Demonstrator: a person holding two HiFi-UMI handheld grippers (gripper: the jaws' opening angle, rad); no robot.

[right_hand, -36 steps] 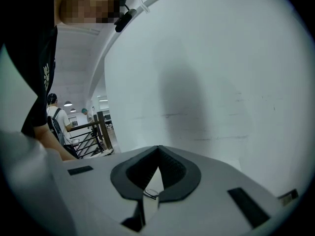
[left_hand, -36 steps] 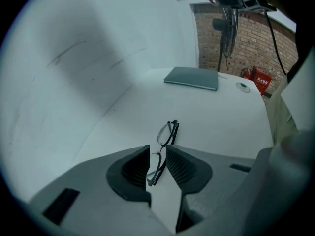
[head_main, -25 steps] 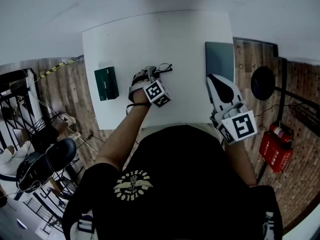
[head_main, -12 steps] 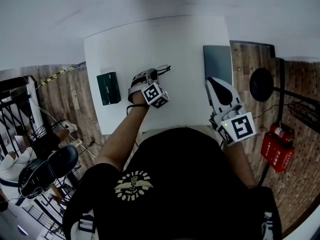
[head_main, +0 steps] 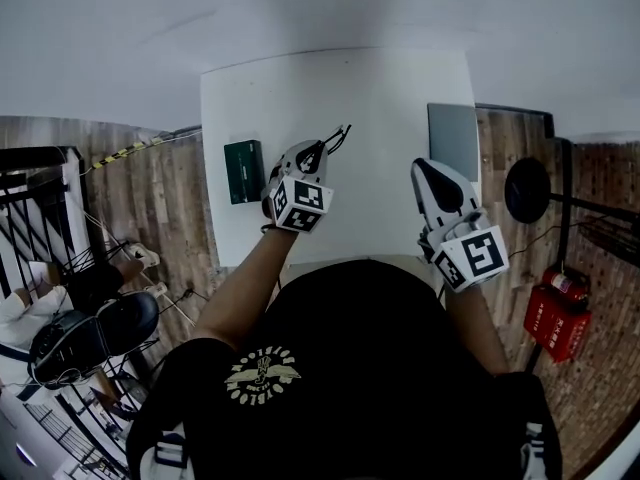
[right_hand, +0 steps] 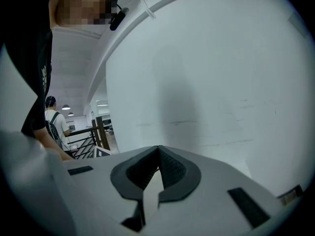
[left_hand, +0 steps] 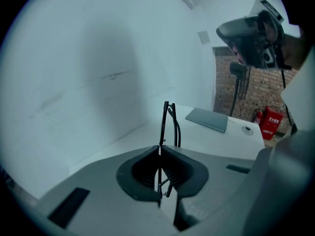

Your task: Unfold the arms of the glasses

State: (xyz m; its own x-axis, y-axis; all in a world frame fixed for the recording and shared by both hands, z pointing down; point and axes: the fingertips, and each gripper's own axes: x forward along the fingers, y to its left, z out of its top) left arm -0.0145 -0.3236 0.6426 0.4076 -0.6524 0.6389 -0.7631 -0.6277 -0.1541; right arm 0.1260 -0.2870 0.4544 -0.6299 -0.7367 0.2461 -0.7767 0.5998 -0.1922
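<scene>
Thin black-framed glasses (head_main: 336,136) hang above the white table (head_main: 380,88), clamped in my left gripper (head_main: 317,152). In the left gripper view the glasses (left_hand: 170,119) stick up edge-on from between the jaws of the left gripper (left_hand: 159,150), which is shut on the frame; the arms look folded. My right gripper (head_main: 432,174) hovers over the table's right side, apart from the glasses. The right gripper (right_hand: 158,152) has its pads together with nothing between them, and it faces a white wall. The left gripper view also shows the right gripper (left_hand: 251,31) at the upper right.
A dark green box (head_main: 243,171) lies at the table's left edge. A flat grey pad (head_main: 453,136) lies at its right edge, the same grey pad (left_hand: 207,119) seen beyond the glasses. A red fire extinguisher (head_main: 555,318) stands on the wooden floor to the right.
My left gripper has risen off the table with the glasses in it and rolled. The right gripper has shifted a little up and inward, still shut.
</scene>
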